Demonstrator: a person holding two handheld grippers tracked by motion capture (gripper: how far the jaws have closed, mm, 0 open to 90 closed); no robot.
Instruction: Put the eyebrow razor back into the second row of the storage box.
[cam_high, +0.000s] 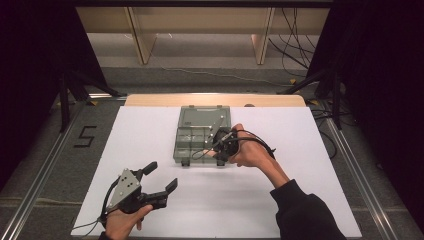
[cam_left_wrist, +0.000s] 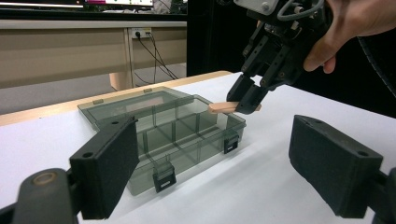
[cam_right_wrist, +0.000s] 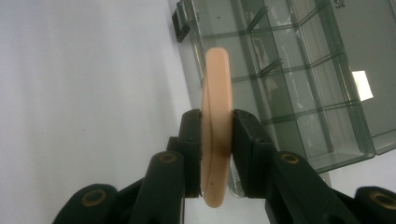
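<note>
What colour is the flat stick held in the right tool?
Pale peach-pink; the stick shows best in the right gripper view, clamped in the right tool.

Lab recording bay. White-covered table (cam_high: 150, 150) sits between aluminium rails (cam_high: 45, 175); black curtains (cam_high: 30, 65) at 9 and 3 o'clock; loose cables (cam_high: 295, 45) at 1 o'clock; floor mark "5" (cam_high: 86, 136) at 10 o'clock.

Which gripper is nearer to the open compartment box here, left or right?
Right. The right gripper hangs over the near right part of the compartment box, clamping a flat tan stick. The left gripper sits open nearer the person, off the box's near left corner.
</note>
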